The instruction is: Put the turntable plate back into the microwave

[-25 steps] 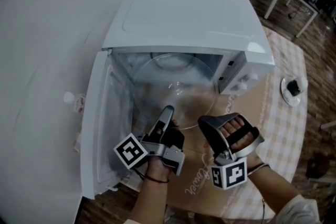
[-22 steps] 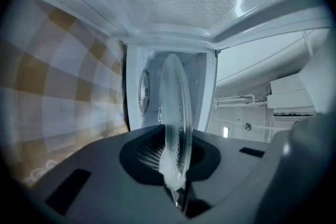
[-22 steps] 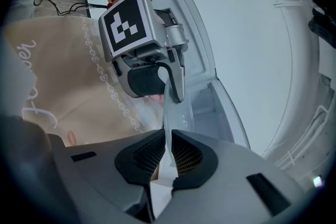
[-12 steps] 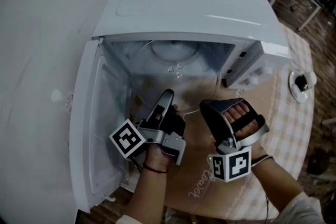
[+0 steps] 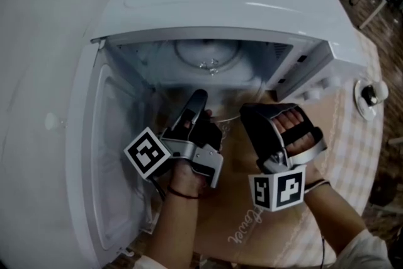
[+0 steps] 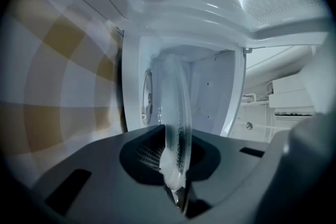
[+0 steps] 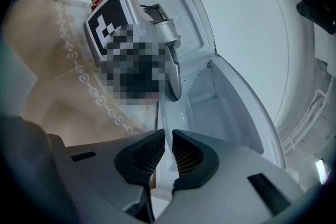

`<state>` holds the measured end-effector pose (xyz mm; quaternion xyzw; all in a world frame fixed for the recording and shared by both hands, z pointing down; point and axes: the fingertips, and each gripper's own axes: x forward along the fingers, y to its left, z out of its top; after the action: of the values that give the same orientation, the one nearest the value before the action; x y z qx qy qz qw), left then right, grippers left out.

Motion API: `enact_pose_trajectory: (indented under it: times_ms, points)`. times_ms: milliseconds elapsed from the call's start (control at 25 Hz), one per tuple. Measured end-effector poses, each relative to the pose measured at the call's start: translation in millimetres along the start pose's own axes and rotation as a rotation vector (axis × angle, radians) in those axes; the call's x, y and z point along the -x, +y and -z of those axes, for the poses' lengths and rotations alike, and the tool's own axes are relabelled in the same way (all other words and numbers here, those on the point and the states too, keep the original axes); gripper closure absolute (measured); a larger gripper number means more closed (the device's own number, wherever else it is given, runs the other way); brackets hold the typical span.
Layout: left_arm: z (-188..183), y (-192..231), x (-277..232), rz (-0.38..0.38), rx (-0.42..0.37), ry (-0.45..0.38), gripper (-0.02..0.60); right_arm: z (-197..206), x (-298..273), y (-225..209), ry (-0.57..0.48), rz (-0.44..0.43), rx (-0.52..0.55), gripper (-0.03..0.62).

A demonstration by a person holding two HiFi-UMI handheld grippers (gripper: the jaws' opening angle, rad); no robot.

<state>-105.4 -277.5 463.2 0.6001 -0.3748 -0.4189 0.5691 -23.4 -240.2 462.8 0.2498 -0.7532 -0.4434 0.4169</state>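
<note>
at nine o'clock in the head view the door (image 5: pixel 94 154) of the white microwave (image 5: pixel 220 3) is seen swung fully open, its inner face turned toward the cavity. just at three o'clock of the door, the left gripper (image 5: pixel 198 99) is held in a hand (image 5: pixel 182 183), with its marker cube (image 5: pixel 148 154) at its seven o'clock and its tip pointed toward twelve o'clock into the cavity mouth. its fingers (image 6: pixel 142 157) are pressed onto the near rim of the turntable plate (image 6: pixel 176 113), which is seen edge-on in the left gripper view as clear glass running away into the cavity. in the head view most of the plate is reached inside the microwave, and only its near rim lies at the opening, between the two grippers. at three o'clock of the left gripper, the right gripper (image 5: pixel 250 113) is held just beside it, its cube (image 5: pixel 277 189) at six o'clock. its fingers (image 7: pixel 191 155) are likewise pinched on the glass rim, a thin edge being caught between the ribbed pads. under both hands a brown mat (image 5: pixel 245 217) is laid on the checked cloth (image 5: pixel 352 167) of the surface. at three o'clock of the microwave a small white dish (image 5: pixel 368 94) is set on the cloth.
</note>
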Motion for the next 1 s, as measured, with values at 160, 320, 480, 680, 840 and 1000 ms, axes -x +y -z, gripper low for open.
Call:
enact_pose_trajectory:
  times_ms: [160,320,480,680,840,1000]
  points:
    - [-4.9,3.3,-10.2,-0.003,0.008,0.002,0.554,4.9,-9.9,-4.4,0.014,0.005,-0.014,0.534]
    - [-11.9,4.4,-18.9,0.003,0.017,-0.002,0.554,7.4,-20.0,-10.3,0.033,0.022,-0.022,0.531]
    - [-21.1,2.7,-28.1,0.012,0.024,-0.01,0.554,8.4,-31.2,-18.9,0.057,0.035,-0.041,0.523]
    - [-26.5,1.0,-38.6,0.017,0.036,-0.008,0.554,5.5,-39.4,-25.4,0.055,0.04,-0.052,0.52]
    - [-25.6,3.1,-46.3,0.033,0.077,-0.023,0.554,-1.9,-41.6,-25.6,0.033,0.022,-0.049,0.52]
    - [-25.0,3.3,-52.5,0.027,0.07,-0.023,0.554,-6.7,-43.8,-27.6,0.03,0.016,-0.018,0.52]
